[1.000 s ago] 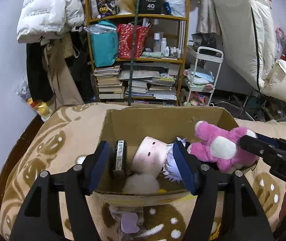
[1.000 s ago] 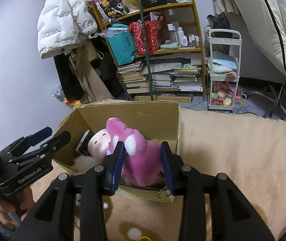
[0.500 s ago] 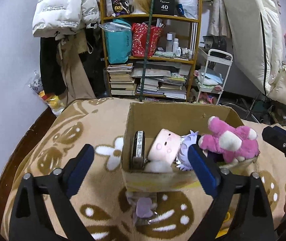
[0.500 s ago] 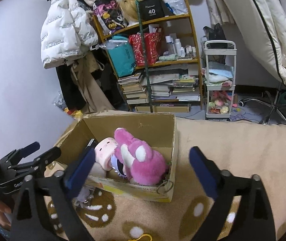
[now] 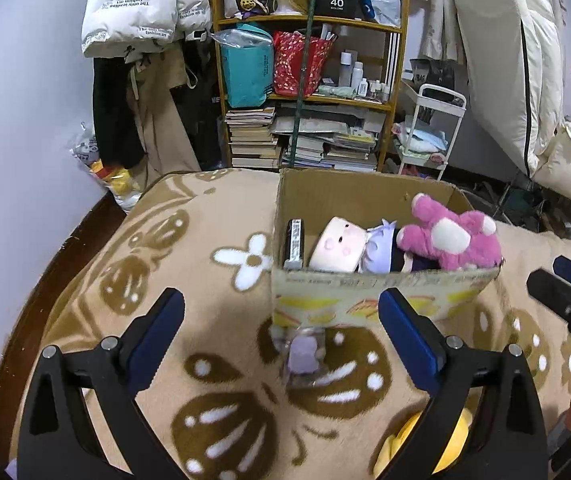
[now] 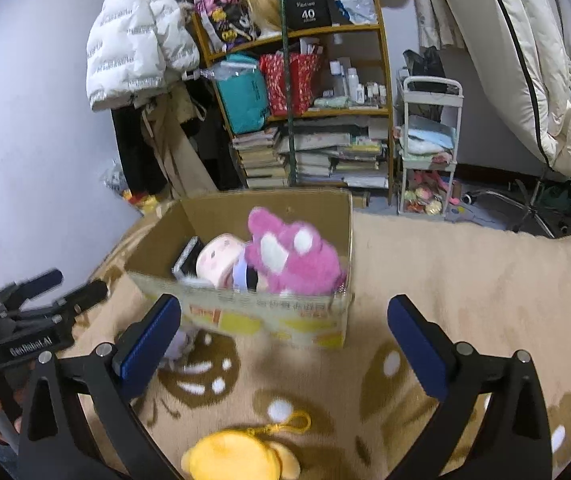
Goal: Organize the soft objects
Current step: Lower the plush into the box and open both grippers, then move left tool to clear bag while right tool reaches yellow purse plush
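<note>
On the flower-patterned blanket (image 5: 157,264), near the person and short of the cardboard box (image 5: 381,300), two soft things are still out. A yellow plush (image 6: 241,456) with a looped cord lies at the bottom of the right wrist view, low between that claw's two arms and nearer than the fingertips. A small lilac plush charm (image 5: 303,354) lies just in front of the box's near wall, almost centred between the left claw's fingers.

Inside the box, a pink plush bear (image 5: 451,238) sprawls on the right, its long axis running left to right along the near wall, and a pale-faced doll (image 5: 339,244) lies left of it, with a dark flat object standing on edge at the far left.

The coming move likely turns on which leftover each hand takes. The lilac charm lies ahead of the left gripper (image 5: 281,344) and slightly far of its tips, so a short reach forward and down would bracket it. The yellow plush sits near of the right gripper (image 6: 285,340), so that hand would have to draw back and drop.

Both claws are released, jaws spread wide with nothing between the pads. Both are pitched steeply down toward the blanket, and each shows at the edge of the other's view.
</note>
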Tool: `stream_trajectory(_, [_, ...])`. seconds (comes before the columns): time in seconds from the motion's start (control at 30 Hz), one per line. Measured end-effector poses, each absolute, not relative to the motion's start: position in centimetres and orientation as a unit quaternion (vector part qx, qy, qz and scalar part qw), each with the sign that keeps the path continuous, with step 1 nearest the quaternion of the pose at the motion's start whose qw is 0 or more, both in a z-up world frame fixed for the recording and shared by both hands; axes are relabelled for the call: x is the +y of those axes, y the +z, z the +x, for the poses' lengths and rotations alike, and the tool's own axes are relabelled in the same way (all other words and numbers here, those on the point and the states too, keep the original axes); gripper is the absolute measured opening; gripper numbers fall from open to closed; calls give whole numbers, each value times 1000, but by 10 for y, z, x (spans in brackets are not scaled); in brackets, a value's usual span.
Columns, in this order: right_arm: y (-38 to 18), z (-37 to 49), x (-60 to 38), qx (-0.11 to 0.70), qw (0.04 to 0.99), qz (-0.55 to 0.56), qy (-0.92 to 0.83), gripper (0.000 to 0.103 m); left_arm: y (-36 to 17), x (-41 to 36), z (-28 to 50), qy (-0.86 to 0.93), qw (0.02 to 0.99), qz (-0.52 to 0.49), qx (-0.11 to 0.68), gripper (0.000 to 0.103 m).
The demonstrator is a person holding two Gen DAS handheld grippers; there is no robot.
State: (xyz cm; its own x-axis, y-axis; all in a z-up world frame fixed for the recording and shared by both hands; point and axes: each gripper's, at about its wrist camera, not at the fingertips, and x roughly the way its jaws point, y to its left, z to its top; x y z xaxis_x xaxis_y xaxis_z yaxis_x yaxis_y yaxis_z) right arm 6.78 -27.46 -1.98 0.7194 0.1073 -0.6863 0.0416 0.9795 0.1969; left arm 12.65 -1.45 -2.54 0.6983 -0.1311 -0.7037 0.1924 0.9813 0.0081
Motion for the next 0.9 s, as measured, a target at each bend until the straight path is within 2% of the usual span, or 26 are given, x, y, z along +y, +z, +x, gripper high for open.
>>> stream_trajectory(0.37, [-18,43,-244,382,924,25,-4,103,-29,1,91,-70,916,44,392,97])
stream_trajectory(0.9, [-34,19,-228,429,903,6,-32,103,-43,8,75,-65,903,38,423,97])
